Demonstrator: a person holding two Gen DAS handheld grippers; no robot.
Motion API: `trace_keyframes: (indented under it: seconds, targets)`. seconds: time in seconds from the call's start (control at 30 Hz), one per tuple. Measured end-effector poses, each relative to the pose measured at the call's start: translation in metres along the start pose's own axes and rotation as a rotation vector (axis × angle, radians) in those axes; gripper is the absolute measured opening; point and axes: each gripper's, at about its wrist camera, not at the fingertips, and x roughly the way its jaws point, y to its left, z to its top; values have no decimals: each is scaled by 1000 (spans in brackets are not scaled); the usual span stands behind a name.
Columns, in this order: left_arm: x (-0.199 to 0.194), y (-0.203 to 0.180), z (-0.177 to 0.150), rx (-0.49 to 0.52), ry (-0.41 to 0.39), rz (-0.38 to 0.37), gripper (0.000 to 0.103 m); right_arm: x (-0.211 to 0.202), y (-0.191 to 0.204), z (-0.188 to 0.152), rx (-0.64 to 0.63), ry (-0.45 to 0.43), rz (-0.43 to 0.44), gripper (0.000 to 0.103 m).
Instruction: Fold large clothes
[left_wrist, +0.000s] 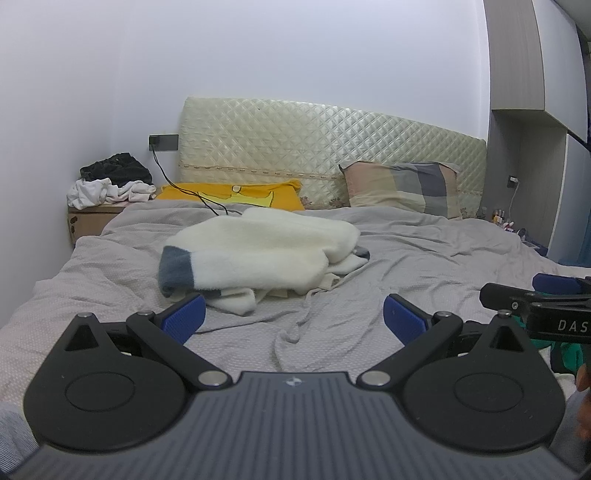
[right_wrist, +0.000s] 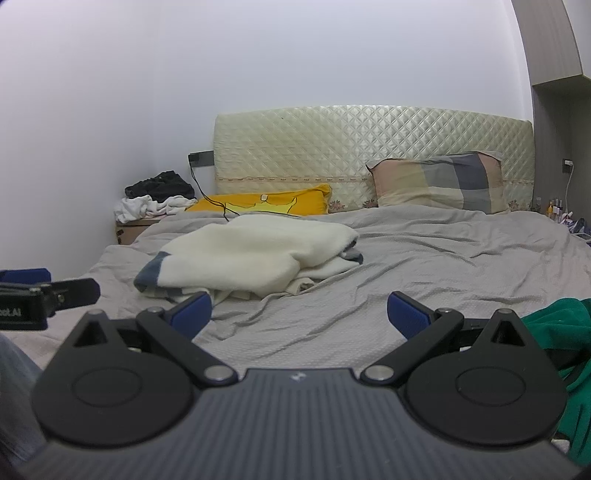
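On the grey bed sheet (left_wrist: 424, 251), a cream fleece garment (left_wrist: 258, 251) with blue-grey cuffs lies folded, in front of the quilted headboard (left_wrist: 332, 140), nearer its yellow-pillow (left_wrist: 236, 194) side than the plaid pillow (left_wrist: 402, 188). Left gripper (left_wrist: 293, 319) and right gripper (right_wrist: 299, 314) hover over the sheet short of the fleece, jaws spread wide, gripping nothing. Green garment (right_wrist: 565, 332) bunched beside the right gripper, far from the headboard.

You're in a home bedroom. A bed (left_wrist: 424, 251) under a rumpled grey sheet, a quilted cream headboard (left_wrist: 325, 144), a plaid pillow (left_wrist: 402, 188) and a yellow one (left_wrist: 236, 194) against it. Laundry heaped on a bedside stand (left_wrist: 86, 218). Small bottles (right_wrist: 556, 208) far right.
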Motion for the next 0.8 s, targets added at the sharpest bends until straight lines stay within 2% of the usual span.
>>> trace_keyframes:
  seconds: [0.53, 0.8]
  targets:
    - [-4, -12, 2, 22, 4, -20, 103, -5, -10, 5, 43, -11, -14, 103]
    - [11, -8, 4, 11, 43, -12, 103, -1, -19, 4, 66, -4, -20, 103]
